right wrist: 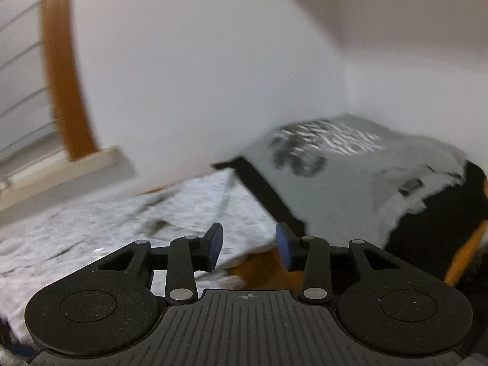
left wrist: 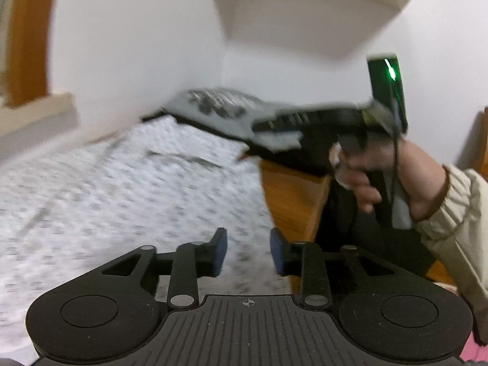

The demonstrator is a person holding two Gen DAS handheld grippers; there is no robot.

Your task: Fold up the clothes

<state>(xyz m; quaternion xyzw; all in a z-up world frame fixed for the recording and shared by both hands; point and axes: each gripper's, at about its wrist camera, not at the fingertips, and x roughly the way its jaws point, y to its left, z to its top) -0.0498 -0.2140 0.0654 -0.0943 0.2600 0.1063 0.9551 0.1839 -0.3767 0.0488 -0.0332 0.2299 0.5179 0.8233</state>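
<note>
Left hand-held gripper (left wrist: 248, 251): jaws apart, nothing between pads, hovering over the patterned white sheet (left wrist: 122, 189) on the bed. Right hand-held gripper (right wrist: 248, 245): jaws likewise apart and empty, aimed toward the bed edge; in the left wrist view it's seen held in the person's right hand (left wrist: 378, 177). Task item: grey T-shirt (right wrist: 329, 177) w/ dark print, lying spread on a black cloth (right wrist: 427, 228) at the far corner, near the wall. Handling est.: soft, light, limp; will sag and drag. Pinch at hem or shoulder seams, one corner per gripper.
</note>
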